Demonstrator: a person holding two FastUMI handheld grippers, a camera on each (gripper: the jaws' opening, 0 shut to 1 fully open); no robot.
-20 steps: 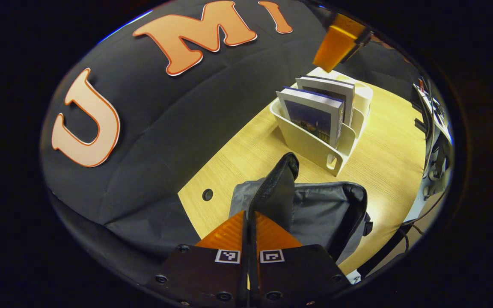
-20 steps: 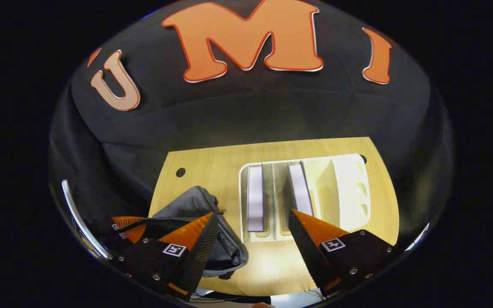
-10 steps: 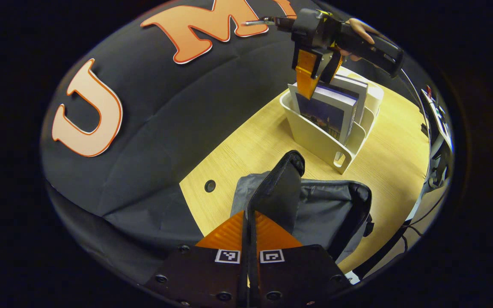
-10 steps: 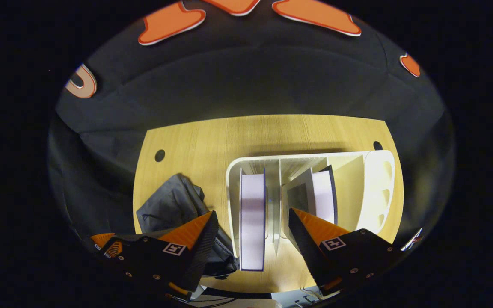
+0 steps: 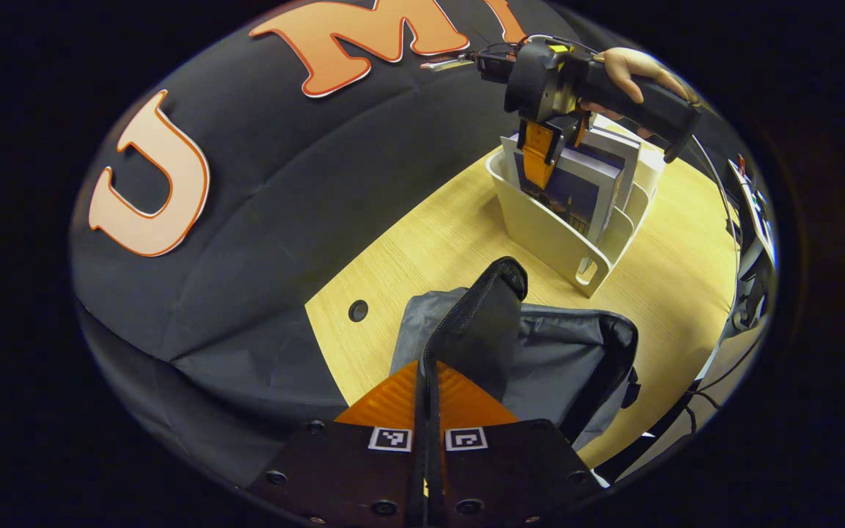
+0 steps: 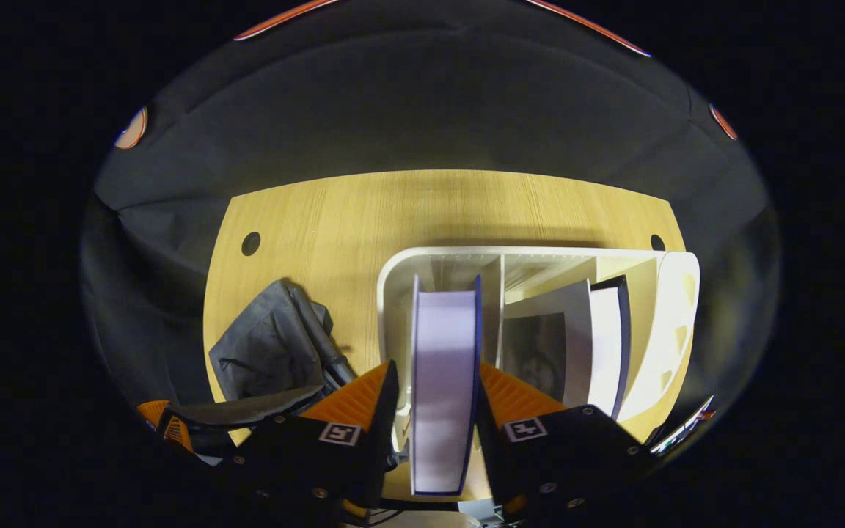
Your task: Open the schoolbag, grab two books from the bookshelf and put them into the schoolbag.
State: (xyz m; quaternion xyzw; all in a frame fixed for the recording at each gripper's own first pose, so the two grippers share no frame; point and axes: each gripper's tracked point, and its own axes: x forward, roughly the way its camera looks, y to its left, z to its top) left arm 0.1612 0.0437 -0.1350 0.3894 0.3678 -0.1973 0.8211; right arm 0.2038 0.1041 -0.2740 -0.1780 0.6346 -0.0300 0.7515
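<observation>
Pale wood-grain bench (image 5: 459,235) runs under a wall of matte black cloth, with a small round hole (image 5: 358,311) in its top. At about 2 o'clock in the left gripper view stands the bookshelf (image 5: 551,231), a smooth cream plastic rack with curved walls and upright dividers; from above in the right gripper view (image 6: 675,323) its slots sit side by side. The near book (image 6: 443,367) stands upright in the left slot, its white page edge between dark blue covers, and the right gripper (image 6: 433,411) straddles it with ridged fingers (image 6: 514,392) close against both covers, gripping it. A second book (image 6: 602,345) leans in the next slot at 3 o'clock. In the left gripper view a hand (image 5: 631,70) holds that right gripper (image 5: 540,158) down over the rack. The schoolbag (image 5: 554,363), soft grey fabric with black trim, lies crumpled on the bench at 6 o'clock, and it shows at 8 o'clock in the right gripper view (image 6: 268,348). The left gripper (image 5: 428,396) has its fingers pinched narrow on the bag's black webbing strap (image 5: 477,308), which rises in a stiff loop.
</observation>
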